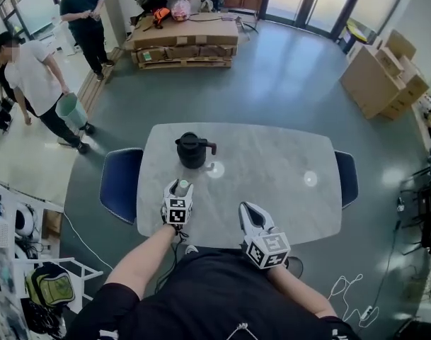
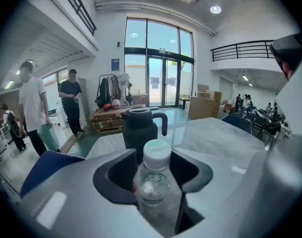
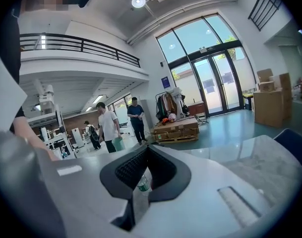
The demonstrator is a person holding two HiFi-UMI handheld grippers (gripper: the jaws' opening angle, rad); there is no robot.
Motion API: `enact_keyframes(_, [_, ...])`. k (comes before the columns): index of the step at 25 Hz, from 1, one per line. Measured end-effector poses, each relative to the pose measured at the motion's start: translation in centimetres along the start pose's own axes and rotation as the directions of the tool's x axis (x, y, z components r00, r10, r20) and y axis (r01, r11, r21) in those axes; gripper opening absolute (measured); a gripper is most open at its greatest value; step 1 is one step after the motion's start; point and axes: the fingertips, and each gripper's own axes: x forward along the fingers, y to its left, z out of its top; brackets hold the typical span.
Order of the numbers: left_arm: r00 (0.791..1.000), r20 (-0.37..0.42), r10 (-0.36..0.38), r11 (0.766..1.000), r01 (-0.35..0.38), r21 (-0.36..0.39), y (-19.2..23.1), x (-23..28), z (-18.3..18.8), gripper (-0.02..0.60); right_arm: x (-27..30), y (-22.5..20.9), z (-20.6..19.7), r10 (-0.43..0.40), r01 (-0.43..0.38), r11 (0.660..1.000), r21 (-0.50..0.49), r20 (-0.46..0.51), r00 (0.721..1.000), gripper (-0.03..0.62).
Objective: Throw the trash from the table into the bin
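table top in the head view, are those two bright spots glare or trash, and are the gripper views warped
Head view: glare, two soft light reflections on the table. Left gripper view: fisheye, dark corners, bottle sharp. Right gripper view: same warp, railing bowed.

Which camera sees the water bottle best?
The left gripper view: the water bottle stands big and close between the left gripper's jaws, cap and clear body plain. The head view shows just its top; the right gripper view, a tiny sliver.

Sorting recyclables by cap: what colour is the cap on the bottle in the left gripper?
The cap is white, faintly greenish; clearest in the left gripper view.
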Motion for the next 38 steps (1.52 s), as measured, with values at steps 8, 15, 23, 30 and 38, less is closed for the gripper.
enact_keyframes(8, [0.995, 0.090, -0.047, 0.998, 0.050, -0.033, -0.6, -2.6, 1.3, 0.161, 0.5, 0.1, 0.0, 0.007, -0.007, 1.000, -0.002, -0.005, 1.000, 0.028])
enact_keyframes(15, [0.973, 0.223, -0.066, 0.993, 0.086, -0.085, -1.9, -9.6, 4.4, 0.163, 1.7, 1.6, 0.7, 0.076, -0.076, 0.997, -0.013, -0.007, 0.997, 0.028])
enact_keyframes(23, [0.923, 0.383, 0.024, 0.987, 0.038, -0.154, -1.0, -19.3, 9.0, 0.162, 3.4, 4.4, 1.6, 0.174, -0.174, 0.984, -0.031, -0.010, 0.985, 0.028])
enact_keyframes(30, [0.887, 0.460, 0.046, 0.992, 0.014, -0.126, -0.5, -23.6, 10.6, 0.163, 4.9, 7.6, 2.7, 0.267, -0.267, 0.963, -0.022, 0.015, 0.963, 0.028])
enact_keyframes(38, [0.885, 0.463, 0.051, 0.992, 0.010, -0.128, 0.0, -24.6, 10.5, 0.163, 5.6, 9.3, 2.5, 0.287, -0.287, 0.957, -0.030, 0.005, 0.958, 0.027])
